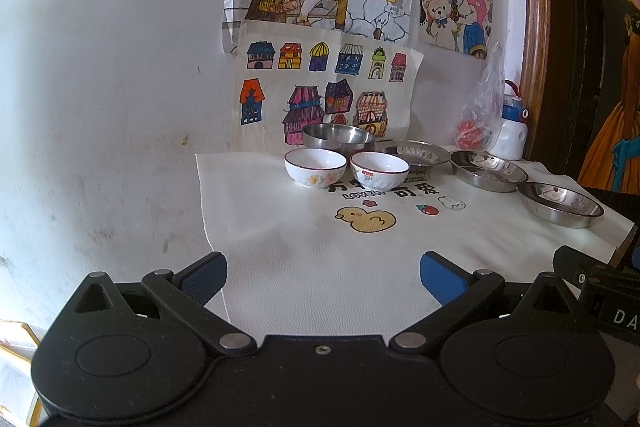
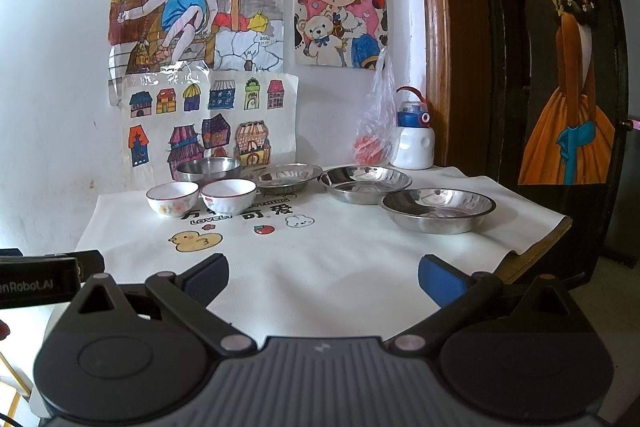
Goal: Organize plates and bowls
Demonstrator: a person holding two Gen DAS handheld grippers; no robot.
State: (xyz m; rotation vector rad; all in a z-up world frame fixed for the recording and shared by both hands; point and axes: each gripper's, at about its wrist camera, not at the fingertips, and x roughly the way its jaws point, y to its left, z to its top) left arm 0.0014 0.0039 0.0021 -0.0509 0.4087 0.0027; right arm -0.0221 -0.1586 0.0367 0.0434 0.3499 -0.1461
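Two white ceramic bowls stand side by side at the back of the table: a flowered one (image 1: 315,169) (image 2: 172,200) and a red-marked one (image 1: 379,171) (image 2: 228,196). A steel bowl (image 1: 338,137) (image 2: 209,169) sits behind them. Three steel plates run to the right: a far one (image 1: 414,154) (image 2: 287,177), a middle one (image 1: 488,170) (image 2: 365,183) and a near one (image 1: 560,203) (image 2: 438,209). My left gripper (image 1: 323,277) and right gripper (image 2: 323,277) hover open over the mat's near part, nothing between their blue pads.
A white mat (image 1: 304,259) (image 2: 320,267) with a duck print covers the table. At the back right lean a plastic bag (image 2: 375,131) and a white bottle (image 2: 414,139). Drawings hang on the wall (image 1: 100,67). The table's right edge (image 2: 536,251) drops off beside a dark door.
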